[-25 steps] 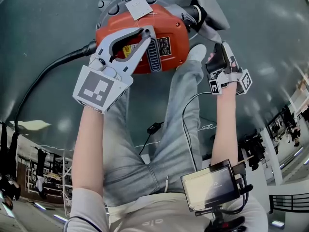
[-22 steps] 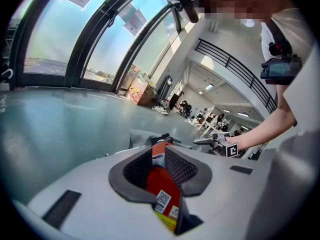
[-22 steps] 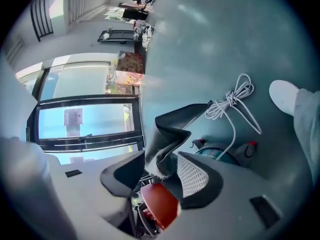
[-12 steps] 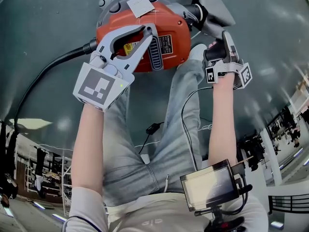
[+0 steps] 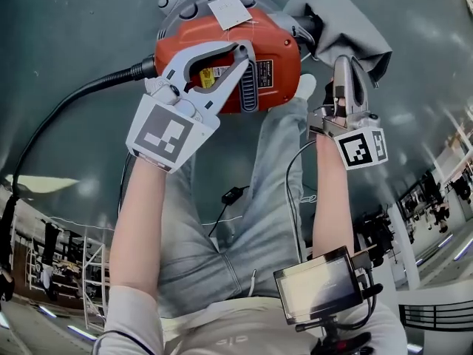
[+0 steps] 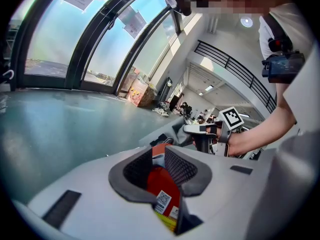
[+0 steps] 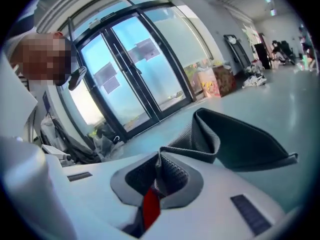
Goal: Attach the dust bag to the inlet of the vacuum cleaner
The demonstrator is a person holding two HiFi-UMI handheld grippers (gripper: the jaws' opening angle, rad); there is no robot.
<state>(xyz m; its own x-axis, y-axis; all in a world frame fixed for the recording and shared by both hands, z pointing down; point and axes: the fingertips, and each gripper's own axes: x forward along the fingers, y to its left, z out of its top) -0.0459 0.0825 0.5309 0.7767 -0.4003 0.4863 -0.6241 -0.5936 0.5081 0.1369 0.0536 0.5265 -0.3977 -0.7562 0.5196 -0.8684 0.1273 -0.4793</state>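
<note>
Limp grey dust bag [image 5: 347,17] in just-closed right tool [image 5: 345,63] (left tool [image 5: 238,52] clamped on orange vacuum [image 5: 277,46])

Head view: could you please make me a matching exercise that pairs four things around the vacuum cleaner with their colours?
Things:
1. vacuum cleaner body
2. dust bag
3. cord leading off to the left
4. paper tag on top of the body

Colours:
A. black
B. white
C. orange-red
D. grey

Pairs: 1-C, 2-D, 3-A, 4-B
</note>
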